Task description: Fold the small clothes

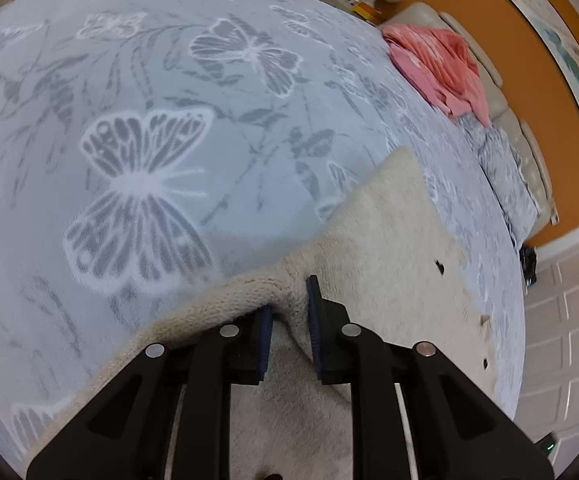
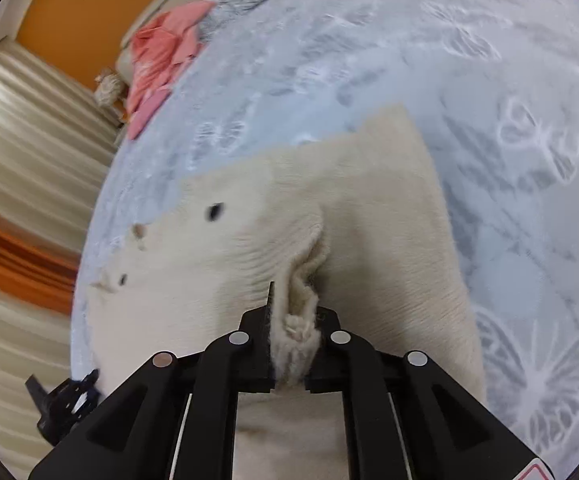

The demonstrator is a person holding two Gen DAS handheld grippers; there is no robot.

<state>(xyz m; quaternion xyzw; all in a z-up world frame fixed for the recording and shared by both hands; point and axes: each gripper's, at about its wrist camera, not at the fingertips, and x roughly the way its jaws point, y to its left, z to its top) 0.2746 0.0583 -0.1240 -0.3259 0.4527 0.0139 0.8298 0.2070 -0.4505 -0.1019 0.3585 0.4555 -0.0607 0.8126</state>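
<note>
A cream fleece garment (image 1: 389, 248) lies spread on a bed covered with a pale blue butterfly-print blanket (image 1: 169, 80). My left gripper (image 1: 289, 312) is shut on a bunched fold at the garment's knitted edge, with fabric pinched between the blue pads. In the right wrist view the same cream garment (image 2: 249, 248) shows small dark marks (image 2: 214, 211) near its left side. My right gripper (image 2: 295, 316) is shut on a gathered ridge of the fleece, which bulges up between the fingers. A black gripper part (image 2: 61, 400) shows at the garment's lower left edge.
A heap of pink clothes (image 1: 441, 64) (image 2: 161, 52) lies at the far end of the bed by the beige headboard. An orange wall with a picture (image 1: 561, 52) is behind it. White drawers (image 1: 569, 320) stand beside the bed, striped curtains (image 2: 29, 120) on the other side.
</note>
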